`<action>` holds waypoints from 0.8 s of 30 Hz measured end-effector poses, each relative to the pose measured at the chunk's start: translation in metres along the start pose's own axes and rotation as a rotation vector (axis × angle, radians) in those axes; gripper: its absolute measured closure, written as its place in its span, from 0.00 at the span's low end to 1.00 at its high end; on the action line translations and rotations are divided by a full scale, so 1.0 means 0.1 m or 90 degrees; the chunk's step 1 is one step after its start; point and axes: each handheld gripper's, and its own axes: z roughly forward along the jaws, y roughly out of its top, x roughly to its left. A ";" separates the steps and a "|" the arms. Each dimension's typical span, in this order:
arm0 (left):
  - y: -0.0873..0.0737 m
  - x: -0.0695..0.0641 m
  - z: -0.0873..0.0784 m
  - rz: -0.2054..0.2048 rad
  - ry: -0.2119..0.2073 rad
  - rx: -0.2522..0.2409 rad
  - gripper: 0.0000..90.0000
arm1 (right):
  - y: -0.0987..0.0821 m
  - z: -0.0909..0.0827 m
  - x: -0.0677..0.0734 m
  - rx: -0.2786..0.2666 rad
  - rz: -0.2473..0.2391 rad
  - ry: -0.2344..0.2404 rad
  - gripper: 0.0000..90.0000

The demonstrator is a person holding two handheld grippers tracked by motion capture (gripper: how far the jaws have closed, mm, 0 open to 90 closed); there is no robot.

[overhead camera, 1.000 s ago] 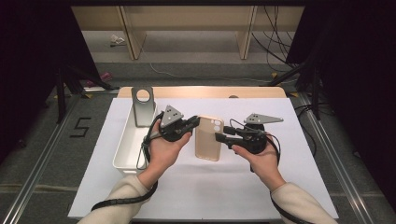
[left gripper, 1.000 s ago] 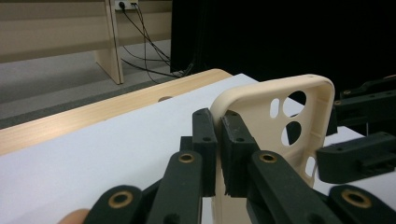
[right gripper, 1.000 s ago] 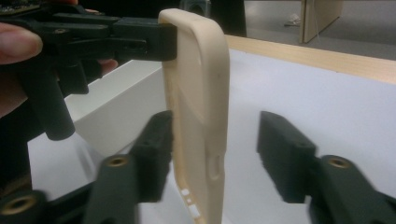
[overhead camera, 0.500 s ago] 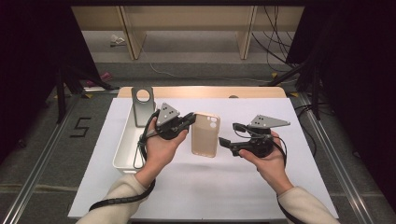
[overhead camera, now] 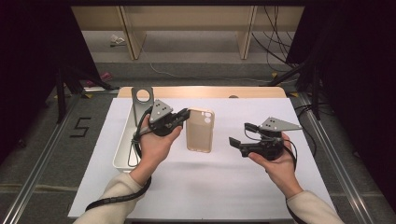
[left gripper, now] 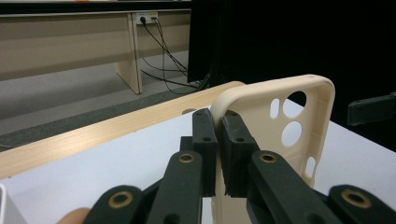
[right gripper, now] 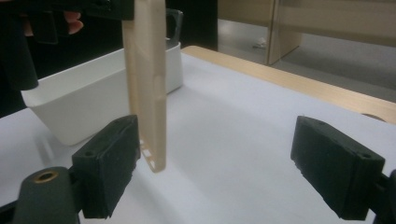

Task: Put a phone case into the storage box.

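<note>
Beige phone case (overhead camera: 200,130) now hangs from our left gripper (overhead camera: 182,117) alone, pinched at its camera-cutout corner and held clear above the white mat (overhead camera: 210,186), between both hands. Our right gripper (overhead camera: 239,135) has just been opening; jaws spread wide, nothing between them, and it's backed off rightward since a second ago. Handover looks done. Case long axis runs away from us, cutouts at the far end.

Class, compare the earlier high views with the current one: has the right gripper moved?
Yes. The right gripper has drawn back rightward across the white mat, away from the beige phone case; its fingers have just been opening, with nothing between them.
</note>
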 end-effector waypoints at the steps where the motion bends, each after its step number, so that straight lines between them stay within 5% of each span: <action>1: 0.01 0.01 -0.01 -0.001 0.001 -0.001 0.95 | -0.01 -0.01 -0.01 0.000 0.000 -0.004 0.18; 24: 0.10 0.21 -0.14 -0.008 0.036 -0.019 0.95 | -0.13 -0.16 -0.12 0.012 -0.012 -0.041 0.18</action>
